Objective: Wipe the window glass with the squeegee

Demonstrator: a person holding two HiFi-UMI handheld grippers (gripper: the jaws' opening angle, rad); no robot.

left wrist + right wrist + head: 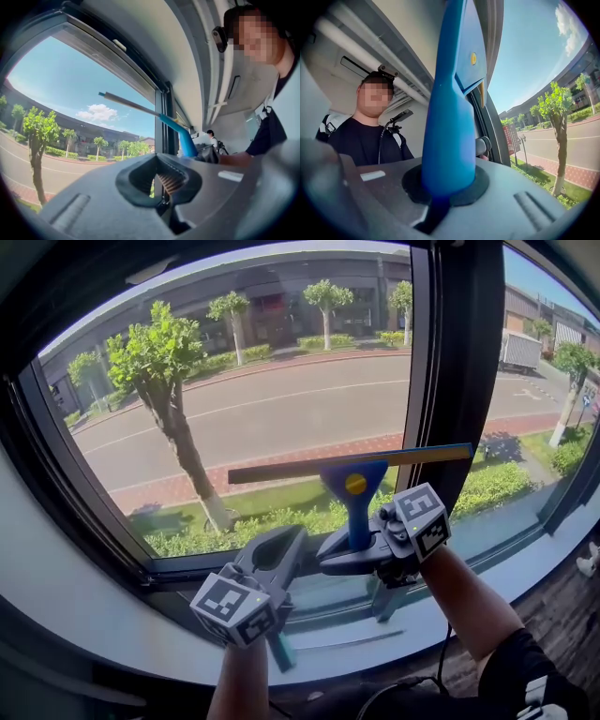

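The squeegee (355, 486) has a blue handle with a yellow dot and a long thin blade (281, 470) that lies level across the lower part of the window glass (281, 381). My right gripper (352, 555) is shut on the handle's lower end, below the blade. In the right gripper view the blue handle (452, 117) rises straight out of the shut jaws (446, 186). My left gripper (279, 551) hangs lower left of the squeegee, shut with nothing in it. From the left gripper view the jaws (159, 180) meet around an empty oval gap, and the squeegee (180, 136) shows beyond.
A dark vertical window post (464, 362) stands just right of the blade's end. The pale sill (375, 629) runs under both grippers. Outside are a tree (159, 362), a road and hedges. Another person (211, 136) stands far back in the room.
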